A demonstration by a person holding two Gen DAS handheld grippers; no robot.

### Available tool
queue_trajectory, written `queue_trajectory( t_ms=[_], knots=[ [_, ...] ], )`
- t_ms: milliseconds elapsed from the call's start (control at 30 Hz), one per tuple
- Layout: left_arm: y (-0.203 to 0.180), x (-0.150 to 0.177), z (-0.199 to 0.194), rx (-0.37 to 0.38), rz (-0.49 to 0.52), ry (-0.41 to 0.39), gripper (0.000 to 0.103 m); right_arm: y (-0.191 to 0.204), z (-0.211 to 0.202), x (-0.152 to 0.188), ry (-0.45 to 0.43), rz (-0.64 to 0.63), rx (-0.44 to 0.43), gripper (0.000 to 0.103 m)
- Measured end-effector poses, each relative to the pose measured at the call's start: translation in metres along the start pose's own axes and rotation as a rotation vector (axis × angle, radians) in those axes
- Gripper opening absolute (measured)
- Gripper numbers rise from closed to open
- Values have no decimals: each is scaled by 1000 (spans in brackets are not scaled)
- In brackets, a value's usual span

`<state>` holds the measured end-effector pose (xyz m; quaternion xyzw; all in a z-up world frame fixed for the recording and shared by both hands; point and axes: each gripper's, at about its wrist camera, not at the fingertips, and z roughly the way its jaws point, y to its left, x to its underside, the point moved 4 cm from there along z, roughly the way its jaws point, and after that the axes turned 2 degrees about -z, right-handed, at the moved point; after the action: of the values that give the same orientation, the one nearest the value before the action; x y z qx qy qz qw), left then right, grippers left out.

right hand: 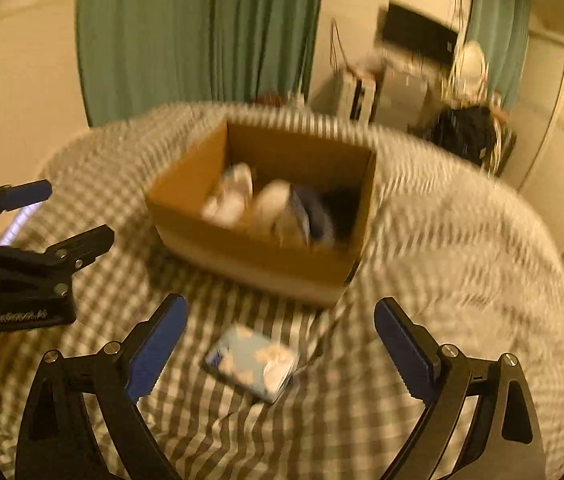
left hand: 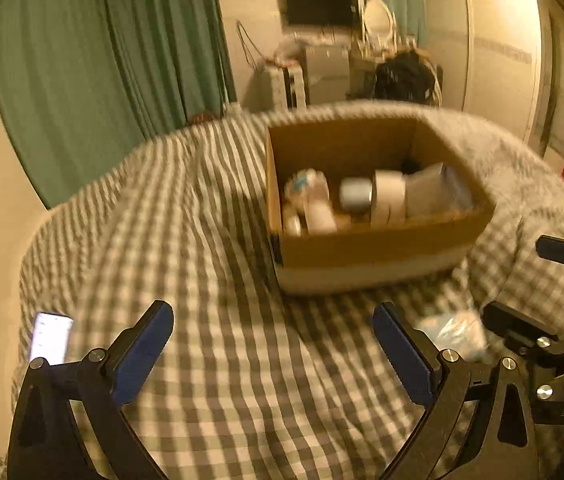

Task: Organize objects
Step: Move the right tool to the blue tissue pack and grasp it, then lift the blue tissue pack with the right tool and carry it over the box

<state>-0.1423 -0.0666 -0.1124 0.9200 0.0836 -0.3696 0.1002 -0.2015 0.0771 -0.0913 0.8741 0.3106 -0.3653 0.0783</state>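
Left gripper (left hand: 274, 344): spread wide, empty, over bare checked bedspread (left hand: 210, 248).
Right gripper (right hand: 282, 344): equally wide, empty, apparently lined up on the packet.
Blue packet (right hand: 252, 360): flat on the bedspread, near side of the box.
Cardboard box (right hand: 258, 256): farther back, already holding sorted items.

Legible markings: one, partial.
Left gripper (right hand: 78, 216) body carries pale lettering, too blurred to read; phone (left hand: 51, 338) screen text and packet (right hand: 251, 361) print illegible.
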Motion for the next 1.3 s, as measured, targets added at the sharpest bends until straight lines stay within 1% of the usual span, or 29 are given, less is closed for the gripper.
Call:
queue_trajectory(
  t_ms=[67, 167, 267, 300, 367, 433, 533, 600, 733, 867, 1000, 1067, 1300],
  knots=[
    [0, 7, 12, -5, 10, 21, 103, 3, 26, 12, 58, 5, -19, 95],
    [3, 18, 24, 5, 11, 54, 103, 10, 50, 27, 140, -10, -40, 95],
    [3, 26, 31, 29, 15, 89, 103, 18, 69, 36, 207, 7, -116, 95],
    [3, 27, 32, 32, 11, 97, 103, 20, 74, 39, 227, 3, -120, 95],
    [3, 29, 34, 38, 12, 104, 103, 22, 83, 45, 268, -16, -91, 95],
    [2, 31, 33, 42, 14, 110, 103, 23, 88, 49, 290, -27, -70, 95],
    [1, 35, 33, 43, 13, 124, 103, 25, 90, 52, 299, -26, -69, 93],
    [2, 36, 34, 48, 11, 130, 103, 24, 91, 54, 308, -28, -52, 87],
    [4, 37, 37, 55, -4, 146, 103, 24, 84, 58, 295, -22, -52, 86],
    [4, 38, 35, 59, -11, 147, 103, 24, 71, 59, 257, -9, -53, 86],
    [3, 39, 30, 33, -9, 149, 103, 24, 53, 61, 217, 14, -64, 86],
    [4, 38, 26, 35, -20, 150, 103, 24, 43, 63, 201, 22, -66, 85],
    [9, 34, -6, 38, -52, 120, 103, 12, 3, 56, 141, 97, -99, 84]
  ],
)
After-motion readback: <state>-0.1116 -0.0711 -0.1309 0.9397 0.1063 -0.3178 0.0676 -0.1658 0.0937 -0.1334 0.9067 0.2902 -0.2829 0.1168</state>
